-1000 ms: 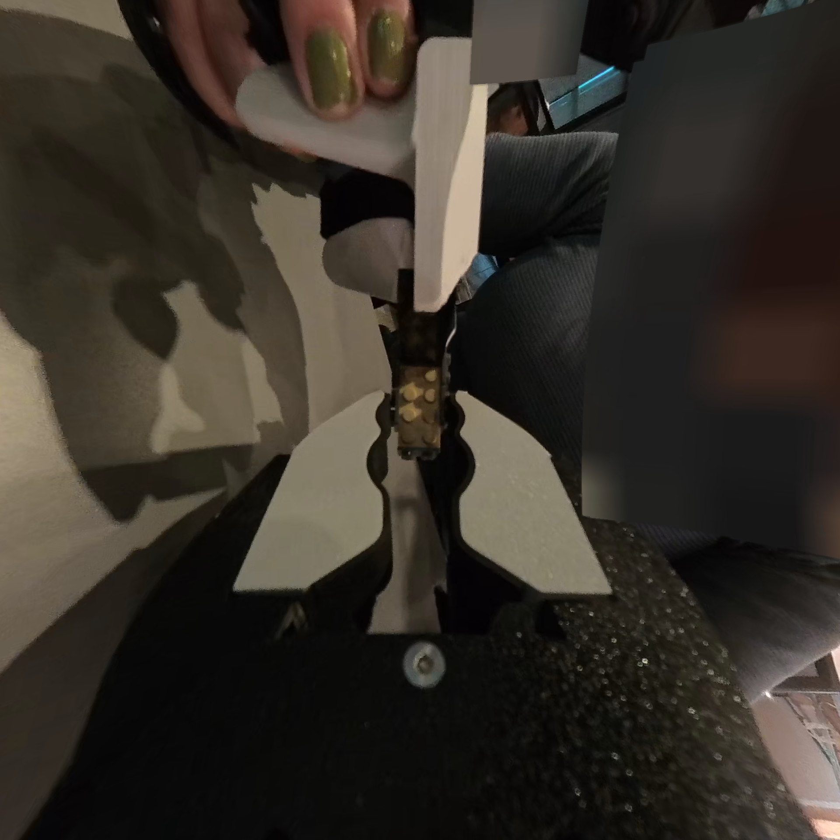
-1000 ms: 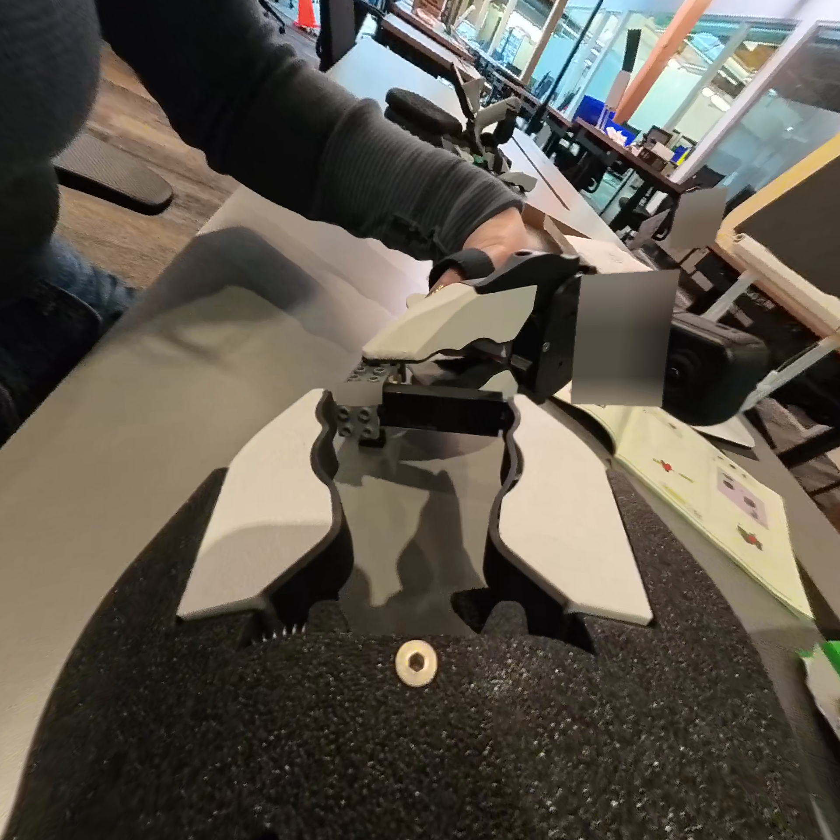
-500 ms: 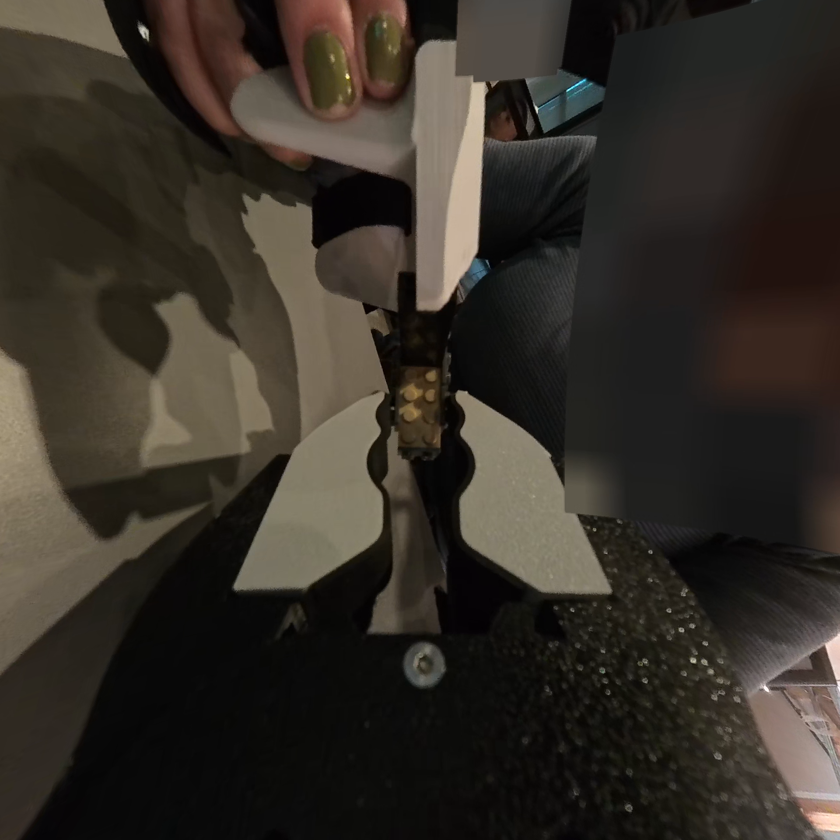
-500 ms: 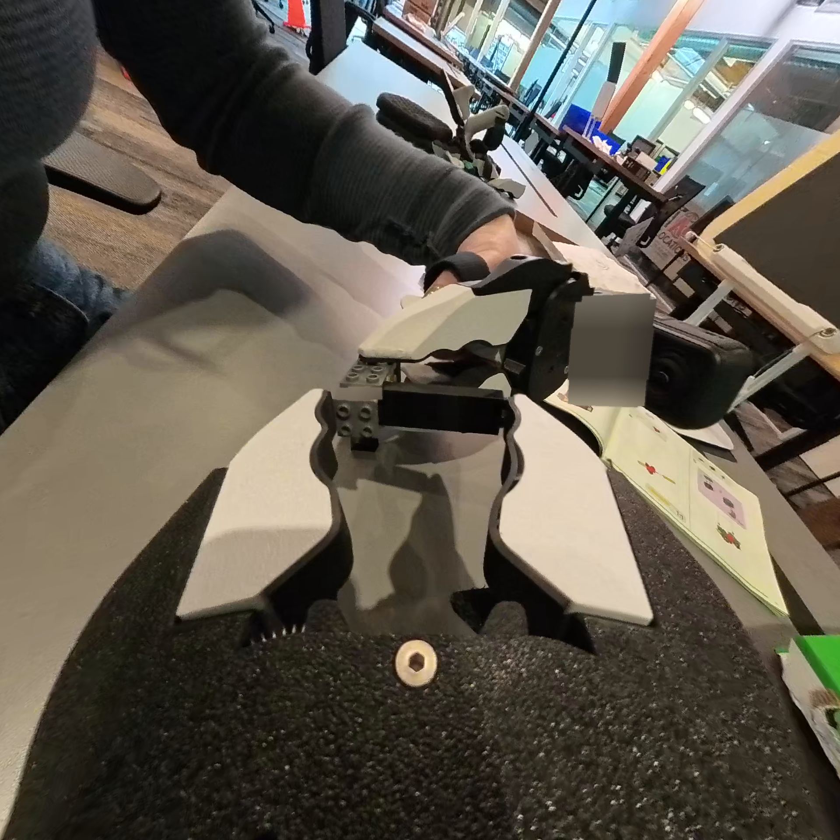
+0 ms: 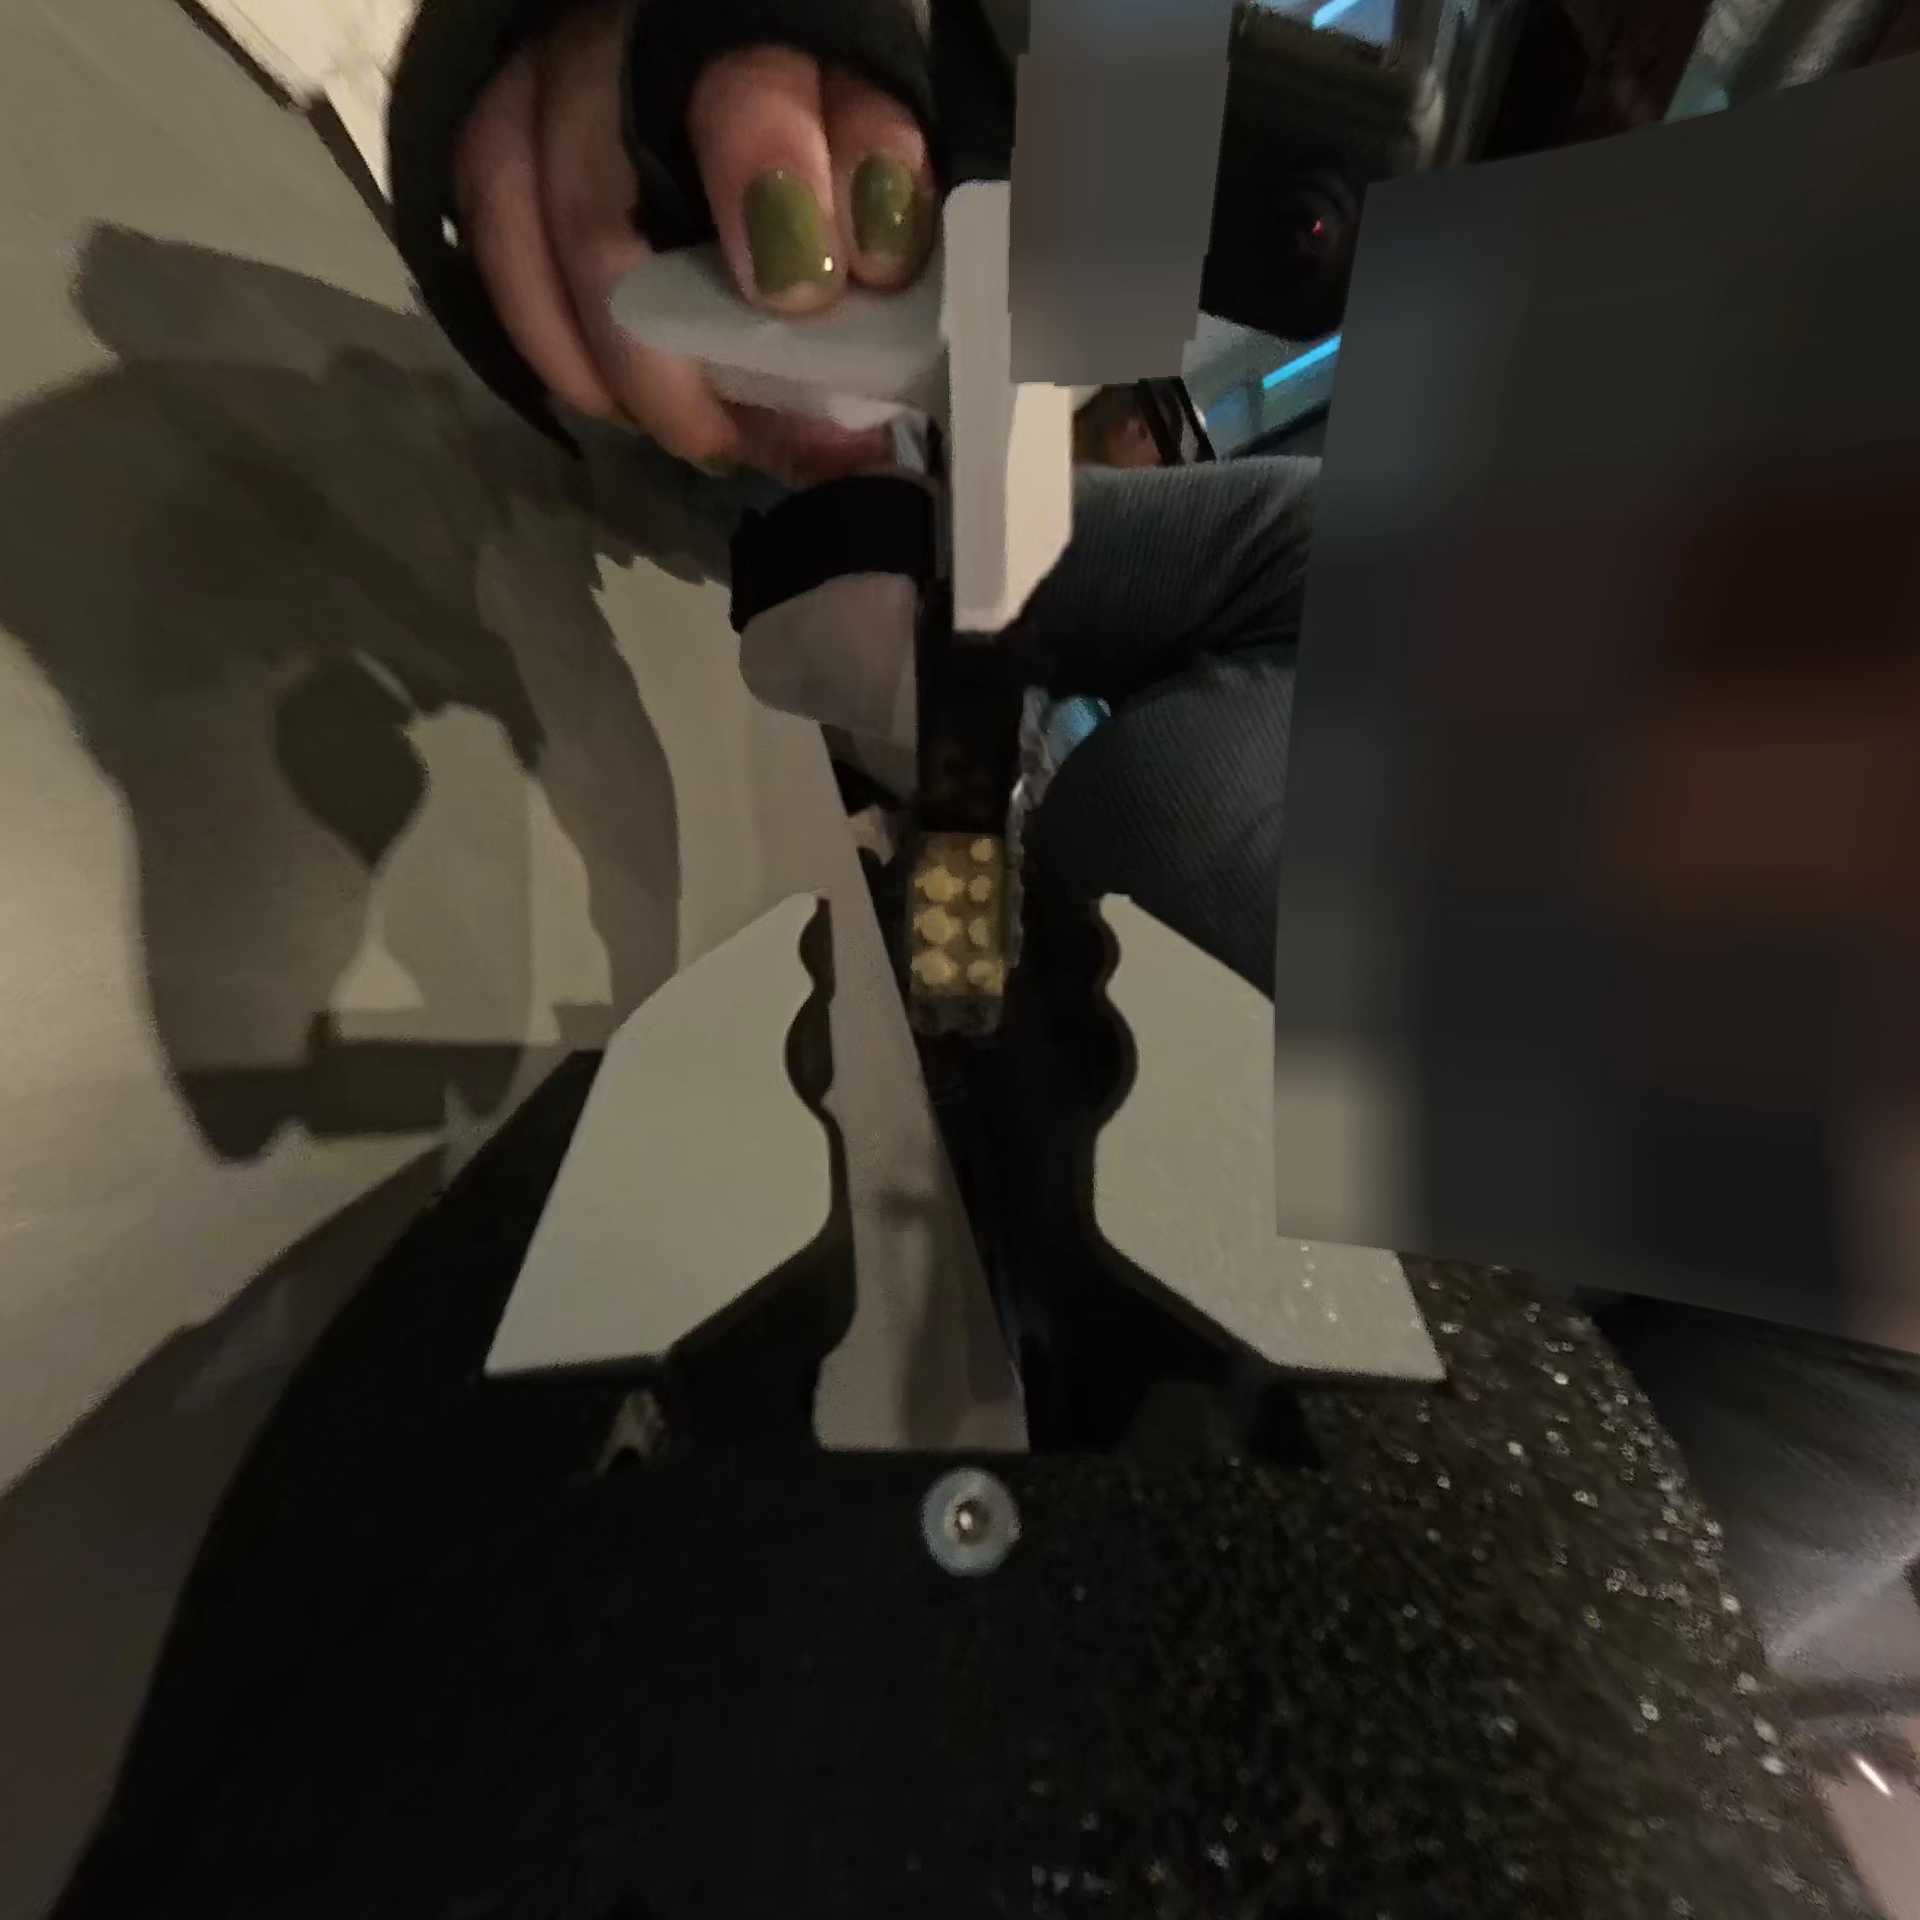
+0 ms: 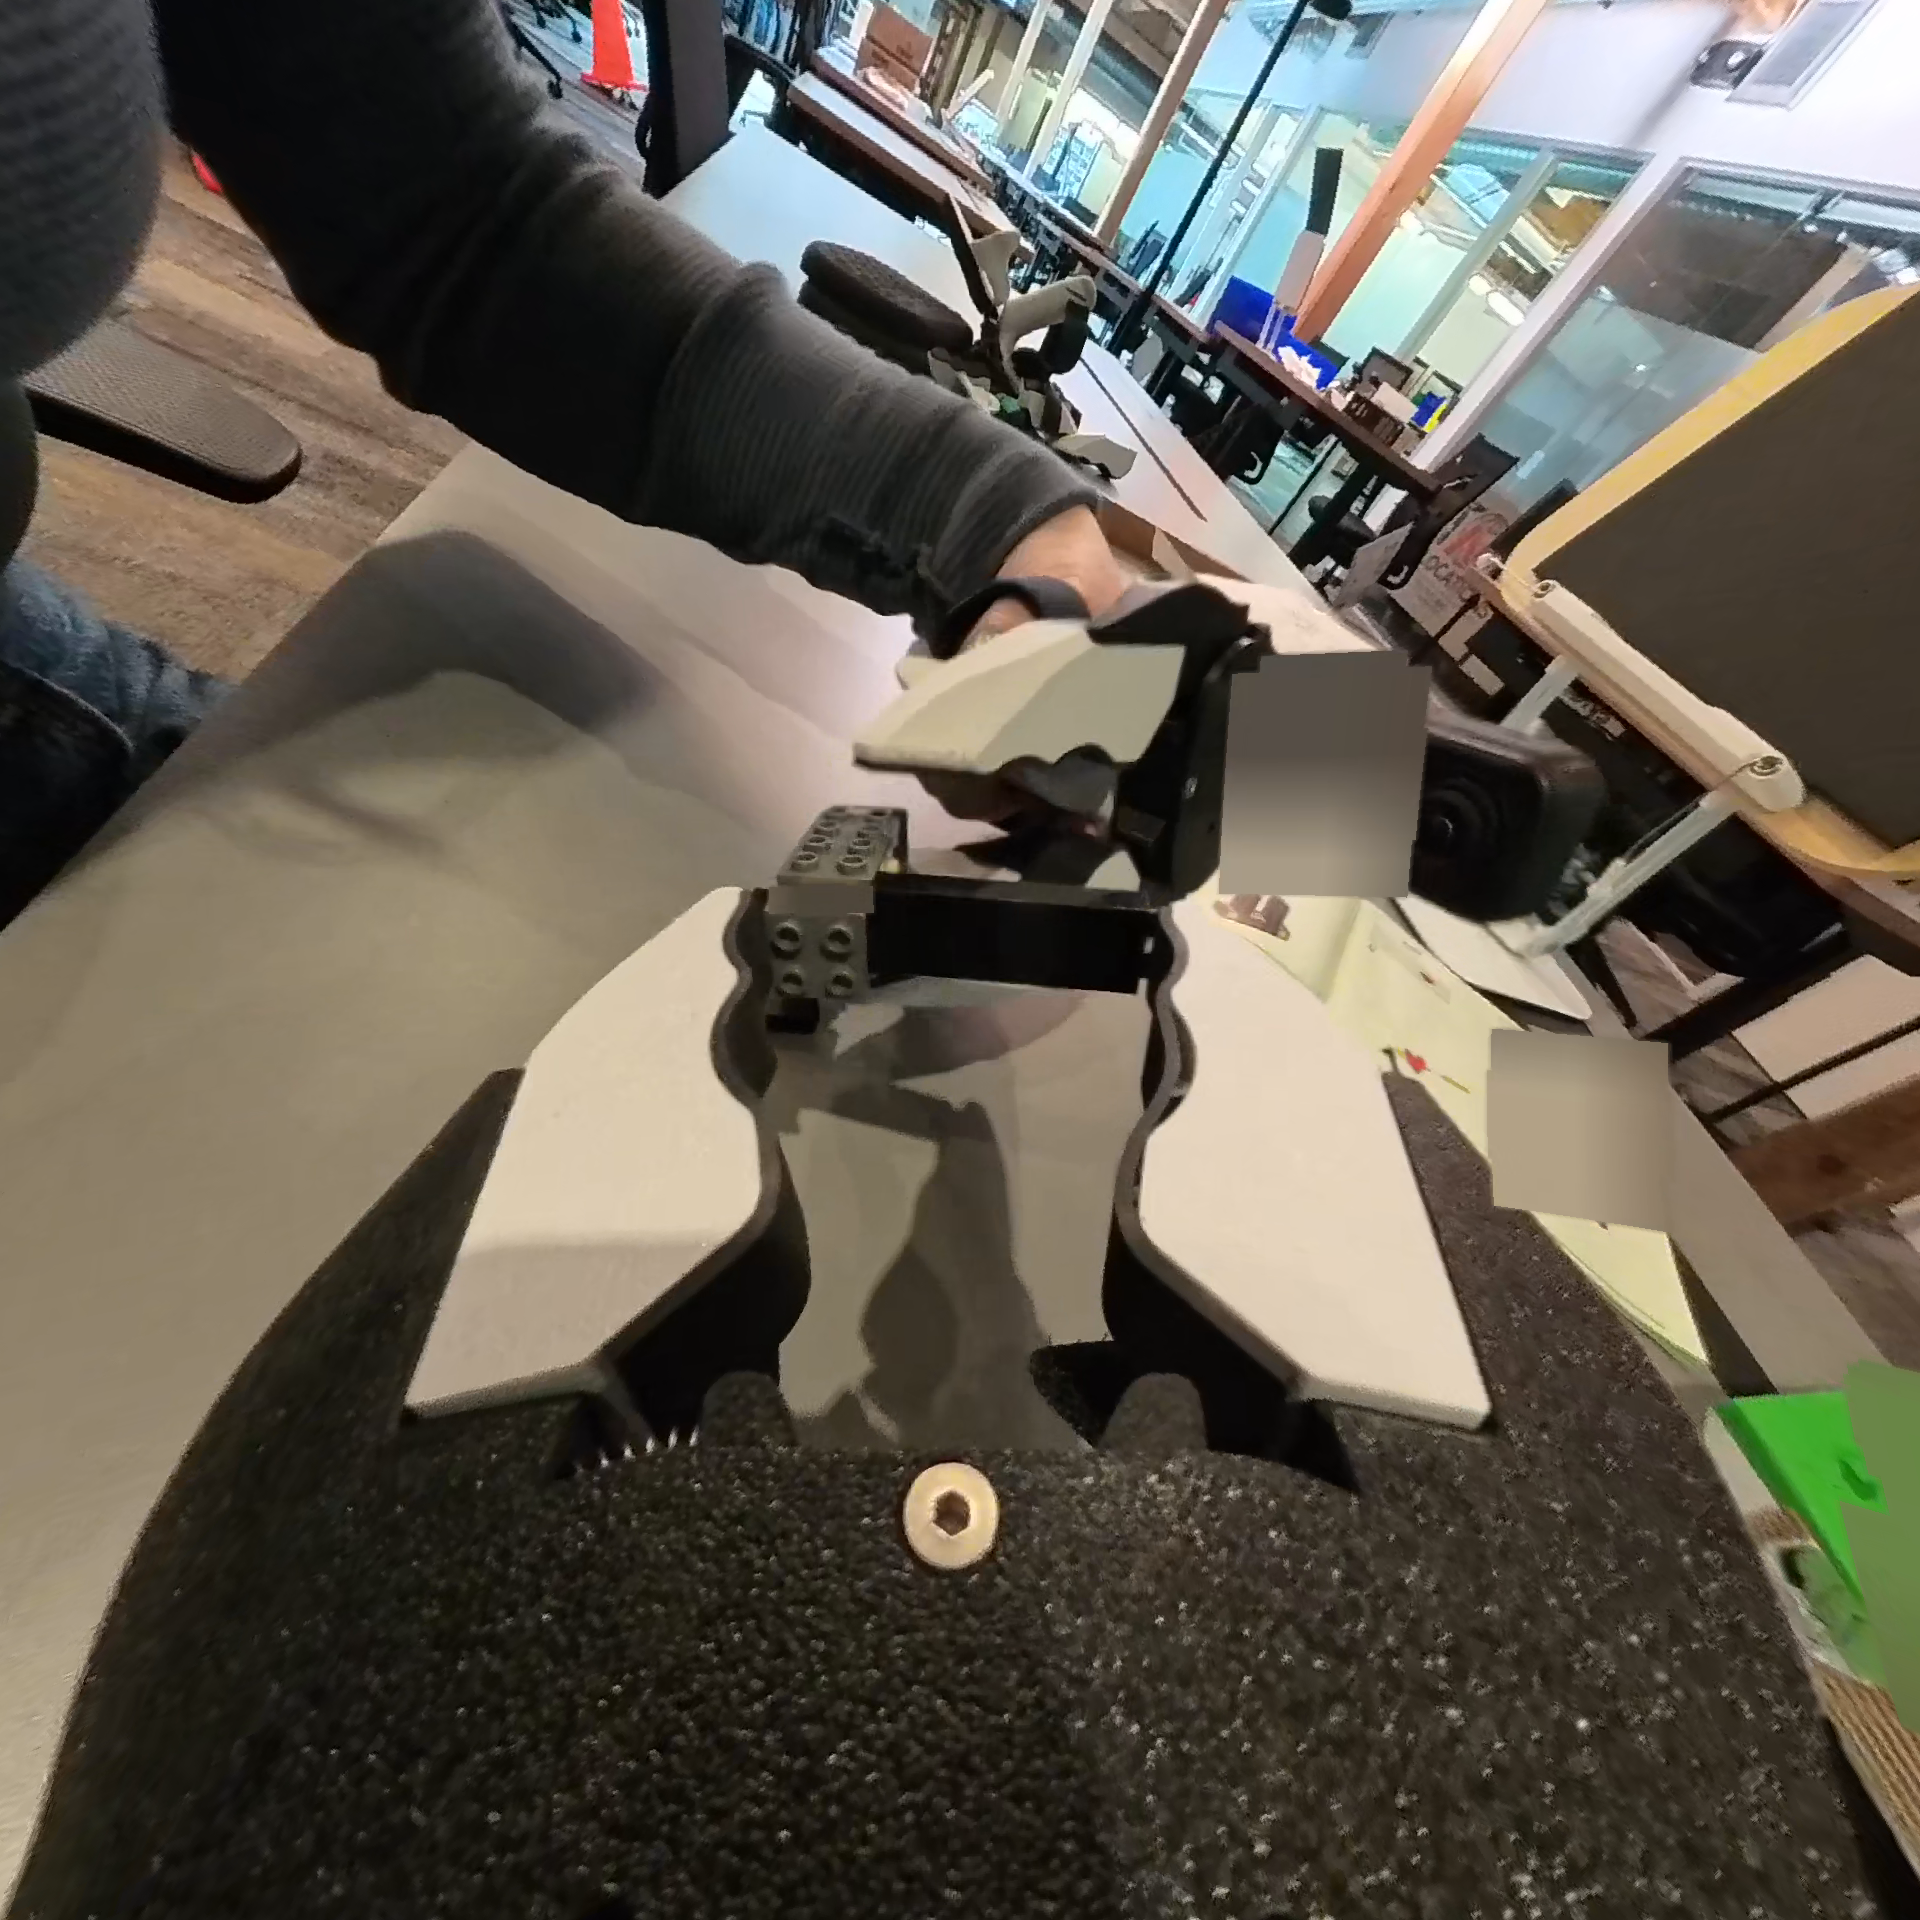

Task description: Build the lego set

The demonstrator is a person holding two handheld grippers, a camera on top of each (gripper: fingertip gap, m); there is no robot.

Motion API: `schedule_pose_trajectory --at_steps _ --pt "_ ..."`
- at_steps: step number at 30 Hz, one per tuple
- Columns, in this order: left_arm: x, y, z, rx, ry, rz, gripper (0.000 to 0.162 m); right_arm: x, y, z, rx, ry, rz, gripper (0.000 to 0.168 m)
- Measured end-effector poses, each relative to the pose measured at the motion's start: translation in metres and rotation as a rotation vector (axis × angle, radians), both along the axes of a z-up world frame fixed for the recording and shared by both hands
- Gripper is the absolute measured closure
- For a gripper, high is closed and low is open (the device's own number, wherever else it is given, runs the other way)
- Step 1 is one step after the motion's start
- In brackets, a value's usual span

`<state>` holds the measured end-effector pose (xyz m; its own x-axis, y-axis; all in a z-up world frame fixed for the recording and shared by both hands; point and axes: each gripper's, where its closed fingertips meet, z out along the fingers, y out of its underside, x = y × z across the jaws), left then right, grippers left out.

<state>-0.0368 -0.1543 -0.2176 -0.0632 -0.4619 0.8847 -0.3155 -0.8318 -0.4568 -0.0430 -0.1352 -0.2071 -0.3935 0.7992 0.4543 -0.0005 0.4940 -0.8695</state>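
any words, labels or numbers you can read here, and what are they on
Red and white card on the far desk: printed letters, partly hidden; not quoted here.
Instruction booklet on the table: small pictures, no legible print.
Green box: blurred, nothing legible.
Lego assembly: no writing seen.
Left wrist view: none.

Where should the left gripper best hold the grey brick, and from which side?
Pinch the grey brick by its studded top and its underside, coming from the far side, opposite the right gripper. That gripper clamps the black piece and brick lengthwise, so the ends are taken; top and underside look free.
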Motion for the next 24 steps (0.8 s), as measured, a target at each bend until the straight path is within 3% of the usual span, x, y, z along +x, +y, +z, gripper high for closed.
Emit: schedule_pose_trajectory --at_steps 4,9,14,24 --pt "-0.025 0.015 -0.008 0.152 0.099 0.231 0.105 0.002 0.008 0.001 -0.011 0.005 -0.03 0.099" --pt "-0.065 0.001 -0.033 0.454 0.436 0.429 0.111 0.004 0.02 0.001 -0.052 0.003 -0.066 0.099" --pt "-0.074 -0.031 -0.06 0.599 0.701 0.388 0.114 0.003 0.022 -0.004 -0.057 -0.016 -0.071 0.099" --pt "-0.056 -0.028 -0.082 0.712 0.815 0.349 0.127 0.003 0.018 -0.011 -0.046 -0.05 -0.049 0.099"
